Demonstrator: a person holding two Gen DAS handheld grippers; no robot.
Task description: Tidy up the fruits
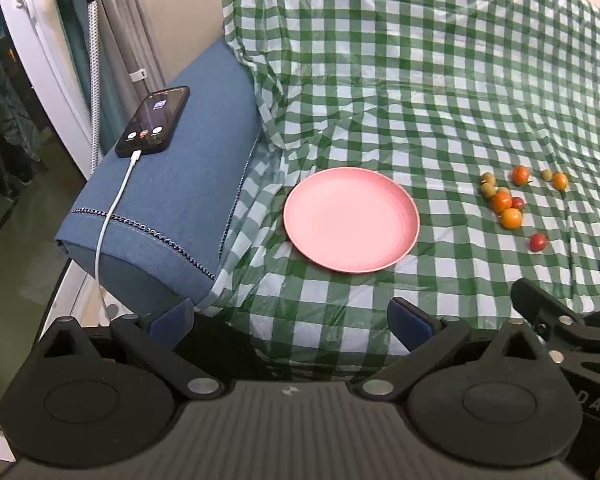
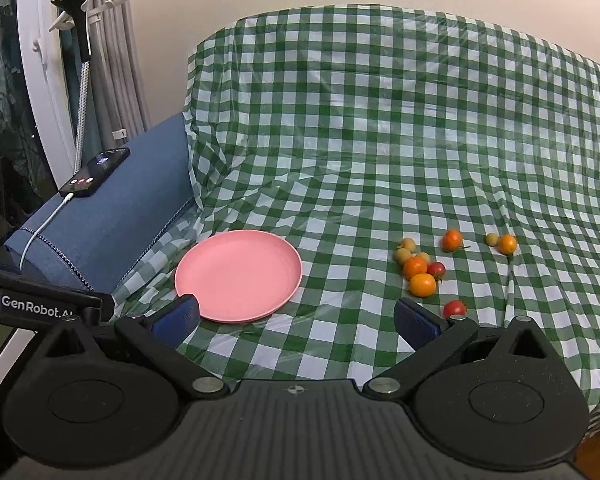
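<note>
An empty pink plate (image 1: 351, 219) (image 2: 238, 275) lies on the green-and-white checked cloth (image 1: 440, 92) (image 2: 380, 128). To its right sit several small fruits: an orange one (image 1: 511, 218) (image 2: 422, 284), a red one (image 1: 538, 242) (image 2: 454, 308) nearest me, and pale yellow-green ones (image 1: 488, 189) (image 2: 402, 255). My left gripper (image 1: 292, 314) is open, hanging in front of the plate with nothing between its blue pads. My right gripper (image 2: 298, 314) is open too, its right pad (image 2: 416, 322) just left of the red fruit.
A blue cushioned armrest (image 1: 172, 208) (image 2: 112, 220) rises left of the plate, carrying a phone (image 1: 154, 121) (image 2: 95, 172) on a white charging cable (image 1: 112, 216). Curtains and a white frame stand at the far left. The right gripper's body (image 1: 560, 320) shows in the left wrist view.
</note>
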